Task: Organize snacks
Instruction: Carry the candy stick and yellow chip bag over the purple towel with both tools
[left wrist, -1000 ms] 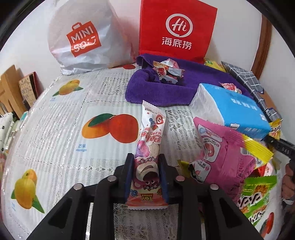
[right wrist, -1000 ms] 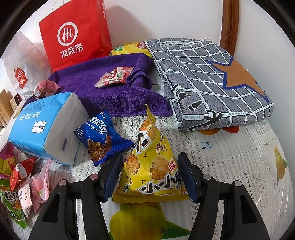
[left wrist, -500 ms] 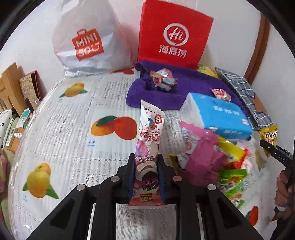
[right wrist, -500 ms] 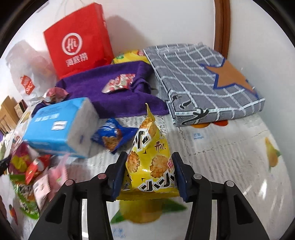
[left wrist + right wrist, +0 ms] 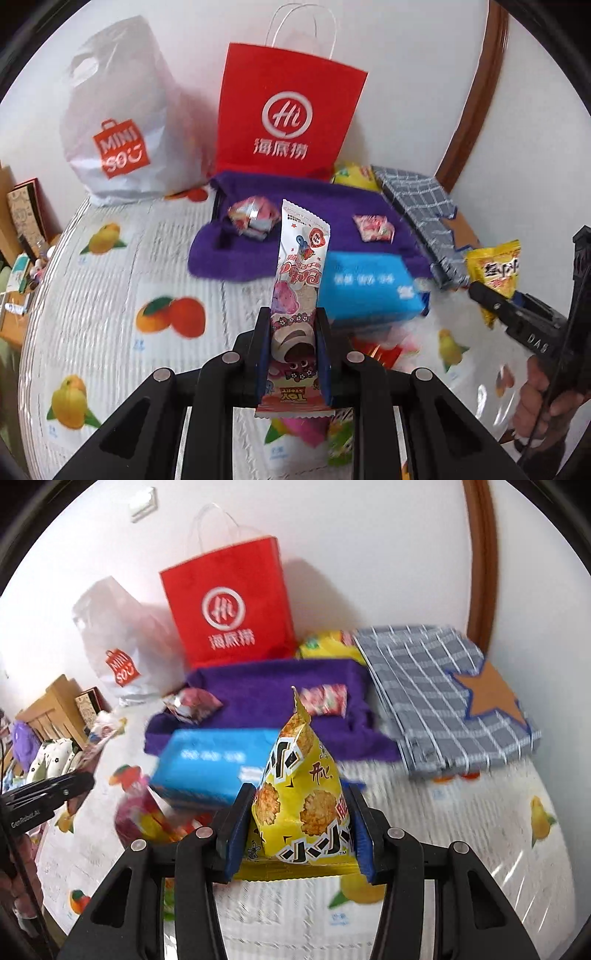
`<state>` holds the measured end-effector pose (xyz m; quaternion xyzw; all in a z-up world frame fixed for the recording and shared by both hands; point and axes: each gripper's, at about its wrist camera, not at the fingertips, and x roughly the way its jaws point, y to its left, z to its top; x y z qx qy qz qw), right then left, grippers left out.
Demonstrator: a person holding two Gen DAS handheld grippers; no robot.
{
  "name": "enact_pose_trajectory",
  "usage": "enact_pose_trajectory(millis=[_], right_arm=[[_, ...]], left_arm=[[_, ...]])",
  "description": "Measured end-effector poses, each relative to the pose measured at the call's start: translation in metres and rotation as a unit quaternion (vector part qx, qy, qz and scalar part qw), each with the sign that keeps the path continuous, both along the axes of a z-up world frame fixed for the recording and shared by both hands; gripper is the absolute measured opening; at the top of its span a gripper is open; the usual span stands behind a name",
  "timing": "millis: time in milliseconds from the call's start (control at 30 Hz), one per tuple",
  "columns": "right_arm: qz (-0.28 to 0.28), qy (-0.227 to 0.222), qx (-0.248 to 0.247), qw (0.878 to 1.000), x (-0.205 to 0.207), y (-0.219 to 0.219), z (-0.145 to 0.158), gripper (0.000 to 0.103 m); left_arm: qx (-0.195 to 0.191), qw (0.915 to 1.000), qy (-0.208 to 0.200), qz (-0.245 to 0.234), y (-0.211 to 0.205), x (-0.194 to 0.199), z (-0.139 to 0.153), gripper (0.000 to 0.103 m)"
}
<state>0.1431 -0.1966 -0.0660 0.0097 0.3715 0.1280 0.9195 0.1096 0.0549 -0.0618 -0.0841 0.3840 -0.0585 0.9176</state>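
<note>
My left gripper (image 5: 291,350) is shut on a long pink and white snack stick packet (image 5: 297,291) and holds it upright, lifted above the table. My right gripper (image 5: 297,827) is shut on a yellow triangular cracker bag (image 5: 301,794), also lifted; this bag shows at the right of the left wrist view (image 5: 495,273). A purple towel (image 5: 317,206) lies ahead with small candy packets (image 5: 253,219) on it. A pile of loose snack bags (image 5: 147,816) lies by the blue tissue pack (image 5: 214,764).
A red paper bag (image 5: 288,114) and a white plastic bag (image 5: 118,122) stand against the back wall. A folded grey checked cloth (image 5: 447,694) lies at the right. A fruit-print tablecloth (image 5: 110,295) covers the table. Clutter sits beyond the left table edge.
Both grippers have risen and pulled back from the table with their snacks. The right gripper closed onto the yellow bag and lifted it. The table looks farther away now.
</note>
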Motion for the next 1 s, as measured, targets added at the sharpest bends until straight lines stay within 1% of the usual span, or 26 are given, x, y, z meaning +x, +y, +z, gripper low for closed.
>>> enact_pose_trajectory(millis=[167,333,467,600,733,900,1000], right_arm=[[0.011,-0.016,-0.017,1.0,0.022,0.02,0.019,0.049],[0.02,-0.028,-0.028,0.999,0.05,0.037,0.029,0.048],[0.025,-0.044,-0.03,0.998,0.076,0.051,0.042,0.048],[0.039,-0.05,-0.025,0.998,0.106,0.062,0.052,0.048],[0.043,-0.036,-0.006,0.998,0.139,0.067,0.054,0.048],[0.036,-0.021,0.006,0.999,0.175,0.069,0.048,0.048],[0.03,-0.017,0.009,0.999,0.192,0.072,0.039,0.048]], left_arm=[[0.001,1.0,-0.006,-0.005,-0.004,0.023,0.02,0.021],[0.005,0.9999,-0.011,-0.006,-0.005,0.048,0.035,0.021],[0.009,0.9998,-0.015,0.003,0.0,0.073,0.047,0.021],[0.001,0.9998,-0.018,0.004,0.005,0.102,0.057,0.021],[0.006,0.9998,-0.016,0.006,0.007,0.134,0.059,0.021],[-0.007,0.9999,-0.009,0.007,0.009,0.177,0.055,0.021],[0.008,0.9998,-0.012,0.014,0.01,0.191,0.043,0.021]])
